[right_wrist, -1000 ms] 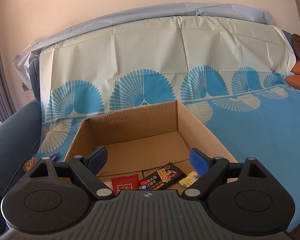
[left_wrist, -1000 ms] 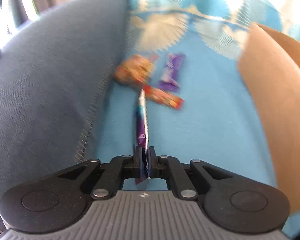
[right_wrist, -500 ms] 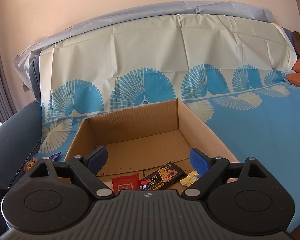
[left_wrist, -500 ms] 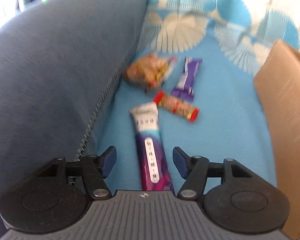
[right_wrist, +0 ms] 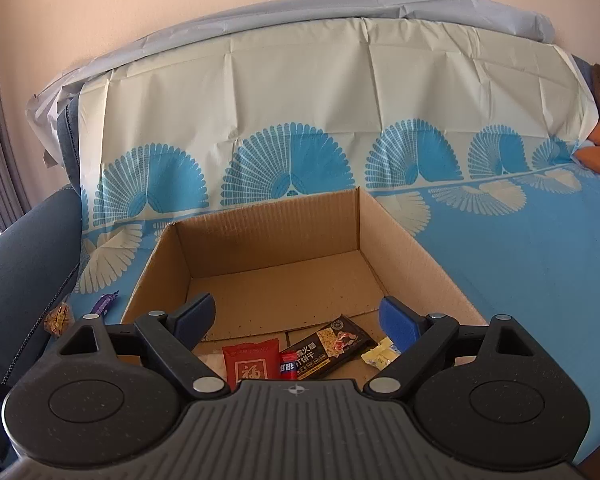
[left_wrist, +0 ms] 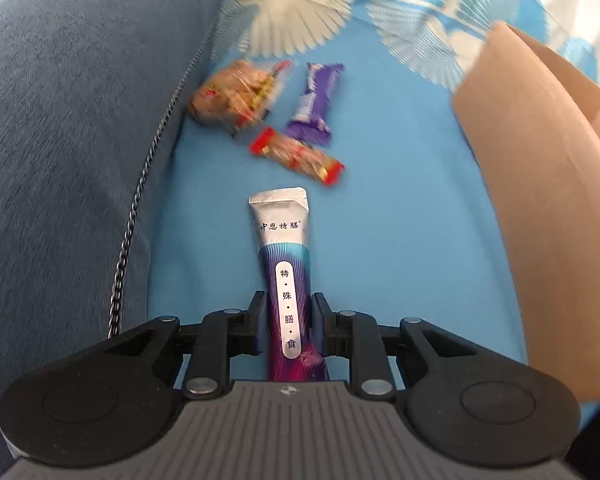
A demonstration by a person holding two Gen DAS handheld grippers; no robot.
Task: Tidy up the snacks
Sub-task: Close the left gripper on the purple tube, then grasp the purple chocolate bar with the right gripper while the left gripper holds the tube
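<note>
So the snack I'm working is the purple stick pouch [left_wrist: 286,276], silver at the far end with white label text down the middle, lying flat on the blue cloth [left_wrist: 400,240] and running straight away from my left gripper [left_wrist: 287,328]. The jaws are closing on its near end, pouch right between the pads and looking pinched from both sides. Room-wise it's a narrow lane: the dark blue sofa cushion [left_wrist: 80,140] with its braided seam crowds the left, and the cardboard box [left_wrist: 540,220] wall stands up on the right. Just past the pouch tip sit a red-ended bar [left_wrist: 296,156], a purple wrapper [left_wrist: 314,104] and a crinkly orange bag [left_wrist: 236,96], all a bit blurry. My right gripper [right_wrist: 296,320] hangs spread wide with nothing in it over the box's near end, where a red packet [right_wrist: 252,364], a black bar [right_wrist: 328,344] and a yellow candy [right_wrist: 380,354] lie.
</note>
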